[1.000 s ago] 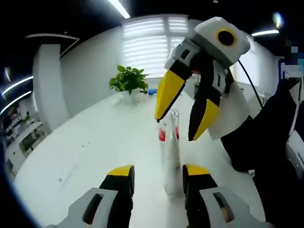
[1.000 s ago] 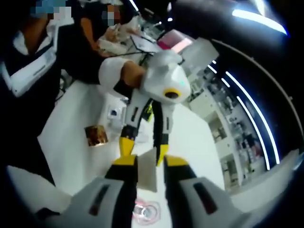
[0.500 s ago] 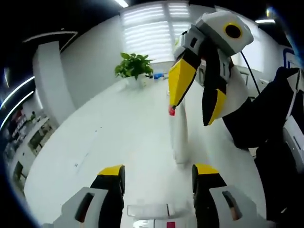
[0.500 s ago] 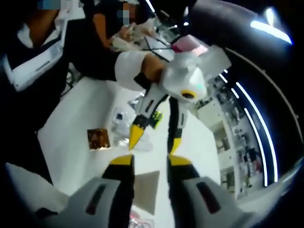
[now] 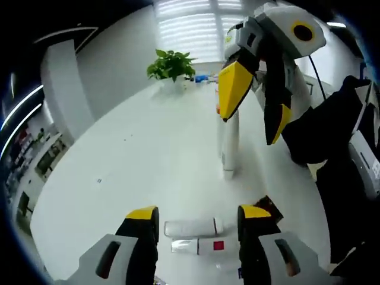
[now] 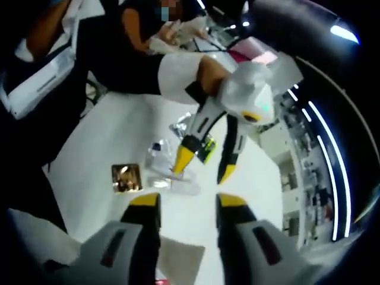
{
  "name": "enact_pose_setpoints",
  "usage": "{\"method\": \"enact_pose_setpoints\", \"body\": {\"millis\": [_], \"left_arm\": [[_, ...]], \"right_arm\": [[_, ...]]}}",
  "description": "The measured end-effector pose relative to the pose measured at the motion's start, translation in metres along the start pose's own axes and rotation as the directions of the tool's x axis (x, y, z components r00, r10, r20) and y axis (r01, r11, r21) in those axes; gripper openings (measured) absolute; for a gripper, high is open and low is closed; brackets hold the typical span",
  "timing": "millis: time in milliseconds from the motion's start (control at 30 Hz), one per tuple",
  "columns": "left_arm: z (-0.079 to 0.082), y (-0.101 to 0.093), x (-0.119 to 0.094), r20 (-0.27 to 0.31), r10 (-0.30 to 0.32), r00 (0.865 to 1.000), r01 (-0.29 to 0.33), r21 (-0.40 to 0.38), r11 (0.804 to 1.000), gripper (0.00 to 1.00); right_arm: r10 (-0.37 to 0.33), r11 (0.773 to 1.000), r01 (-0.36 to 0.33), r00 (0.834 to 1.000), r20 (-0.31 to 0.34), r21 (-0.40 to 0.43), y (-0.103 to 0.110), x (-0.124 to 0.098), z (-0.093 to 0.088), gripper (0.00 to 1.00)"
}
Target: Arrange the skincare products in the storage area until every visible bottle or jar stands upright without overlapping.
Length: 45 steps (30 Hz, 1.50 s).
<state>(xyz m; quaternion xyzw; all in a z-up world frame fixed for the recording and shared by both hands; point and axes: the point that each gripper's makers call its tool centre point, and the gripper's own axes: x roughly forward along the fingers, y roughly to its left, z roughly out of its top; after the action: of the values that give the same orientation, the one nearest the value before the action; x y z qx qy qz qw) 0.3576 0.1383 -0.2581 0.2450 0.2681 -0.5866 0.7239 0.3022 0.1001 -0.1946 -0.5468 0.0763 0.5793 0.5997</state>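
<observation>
**Two products lying flat, one tube upright on the white table**

Two yellow-tipped jaws of the left gripper (image 5: 199,214) in the left gripper view, spread wide with nothing pinched. Between them, flat on the white table (image 5: 130,148), a short clear bottle (image 5: 193,227) on its side. Just nearer than it, a pale flat tube (image 5: 199,246) with a small red square on its label, also lying down. Parallel to each other and close together; touching or not, cannot tell. Just beyond the right-hand jaw tip, a small brown box (image 5: 268,205).

Farther out, a tall white tube (image 5: 229,145) on its narrow end, upright and slim, with faint print low on its side. Red mark near its top, partly hidden. Above it the right gripper (image 5: 250,123), pointing down, fingers apart and clamped on nothing. One yellow finger (image 5: 233,89) across the tube's top; contact cannot be told.

Beyond that, a leafy potted plant (image 5: 172,64) at the far end of the table, then window blinds (image 5: 190,27). At the right edge, a person in dark clothes (image 5: 335,136).

In the right gripper view, own jaws spread low in the frame, nothing between the tips. Past them the left gripper, likewise spread, over the clear lying bottle, with the shiny brown box off to one side. Farther still, a green-and-yellow packet (image 6: 206,148) and a crumpled foil sachet (image 6: 180,124) on the table.
</observation>
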Motion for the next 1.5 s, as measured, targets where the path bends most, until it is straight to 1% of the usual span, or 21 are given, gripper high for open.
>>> {"method": "enact_pose_setpoints", "body": {"millis": [100,233,300,333,367,400,433,467,500,600,667,800,900,1000,1067,1100,1167,1300,1367,1433,1500], "left_arm": [[-0.007,0.008,-0.004,0.005,0.003,1.0,-0.003,-0.05,0.999,0.42],[-0.023,0.009,-0.001,-0.044,-0.002,0.999,0.0,-0.046,0.999,0.38],[-0.027,0.009,0.001,-0.05,-0.01,0.999,0.006,-0.066,0.998,0.35],[-0.028,0.009,0.002,-0.051,-0.016,0.999,0.012,-0.072,0.997,0.32],[-0.029,0.008,0.002,-0.052,-0.02,0.998,0.017,-0.069,0.997,0.31],[-0.031,0.008,0.003,-0.066,-0.019,0.998,0.017,-0.029,0.999,0.3],[-0.034,0.008,0.003,-0.079,-0.017,0.997,0.015,-0.017,1.0,0.29],[-0.037,0.005,0.003,-0.102,-0.022,0.995,0.021,-0.008,1.0,0.29],[-0.038,0.003,0.003,-0.107,-0.028,0.994,0.028,-0.001,1.0,0.29],[-0.042,0.001,0.003,-0.121,-0.042,0.992,0.044,0.014,0.999,0.29],[-0.048,0.005,0.003,-0.146,-0.03,0.989,0.036,0.036,0.999,0.28],[-0.055,0.013,0.004,-0.169,-0.016,0.985,0.02,0.022,1.0,0.28],[-0.06,0.016,0.005,-0.191,-0.008,0.981,0.011,0.014,1.0,0.28],[-0.064,0.016,0.005,-0.206,-0.015,0.978,0.017,0.006,1.0,0.28],[-0.064,0.014,0.008,-0.204,-0.038,0.978,0.033,-0.027,0.999,0.27],[-0.065,0.014,0.009,-0.208,-0.04,0.977,0.034,-0.034,0.999,0.27],[-0.067,0.015,0.01,-0.222,-0.037,0.974,0.031,-0.032,0.999,0.26],[-0.073,0.017,0.011,-0.24,-0.038,0.97,0.032,-0.029,0.999,0.24],[-0.077,0.022,0.012,-0.255,-0.032,0.966,0.022,-0.041,0.999,0.24],[-0.08,0.023,0.014,-0.263,-0.033,0.964,0.022,-0.047,0.999,0.23],[-0.082,0.022,0.015,-0.26,-0.044,0.964,0.032,-0.051,0.998,0.23]], "right_arm": [[0.034,0.999,-0.034,0.999,-0.018,-0.024,0.006,0.006,0.005,0.34],[0.078,0.995,-0.079,0.997,-0.018,-0.061,0.014,0.014,0.016,0.32],[0.106,0.992,-0.107,0.994,-0.024,-0.068,0.018,0.019,0.019,0.31],[0.12,0.991,-0.122,0.992,-0.029,-0.056,0.02,0.022,0.02,0.31],[0.136,0.99,-0.137,0.99,-0.037,-0.04,0.022,0.025,0.021,0.3],[0.143,0.989,-0.145,0.989,-0.042,-0.038,0.023,0.028,0.021,0.29],[0.154,0.987,-0.156,0.987,-0.049,-0.036,0.024,0.03,0.021,0.27],[0.161,0.986,-0.163,0.985,-0.054,-0.033,0.025,0.032,0.021,0.25],[0.186,0.982,-0.187,0.98,-0.069,-0.021,0.029,0.035,0.019,0.22],[0.214,0.976,-0.216,0.972,-0.096,-0.01,0.032,0.042,0.015,0.2],[0.226,0.974,-0.227,0.968,-0.111,-0.002,0.033,0.047,0.012,0.2],[0.241,0.97,-0.24,0.96,-0.144,0.027,0.032,0.054,0.005,0.18],[0.244,0.97,-0.24,0.951,-0.189,0.046,0.031,0.059,-0.004,0.16],[0.25,0.968,-0.243,0.945,-0.21,0.058,0.03,0.063,-0.009,0.17],[0.256,0.967,-0.25,0.942,-0.216,0.053,0.031,0.066,-0.011,0.16],[0.255,0.967,-0.254,0.942,-0.218,0.032,0.028,0.068,-0.011,0.16],[0.259,0.966,-0.257,0.941,-0.217,0.038,0.028,0.072,-0.01,0.15],[0.292,0.956,-0.289,0.928,-0.232,0.046,0.034,0.079,-0.01,0.16],[0.303,0.953,-0.3,0.924,-0.234,0.05,0.036,0.084,-0.007,0.15],[0.305,0.952,-0.3,0.924,-0.231,0.057,0.038,0.087,-0.004,0.16],[0.318,0.948,-0.308,0.925,-0.207,0.081,0.041,0.091,0.001,0.18]]}}
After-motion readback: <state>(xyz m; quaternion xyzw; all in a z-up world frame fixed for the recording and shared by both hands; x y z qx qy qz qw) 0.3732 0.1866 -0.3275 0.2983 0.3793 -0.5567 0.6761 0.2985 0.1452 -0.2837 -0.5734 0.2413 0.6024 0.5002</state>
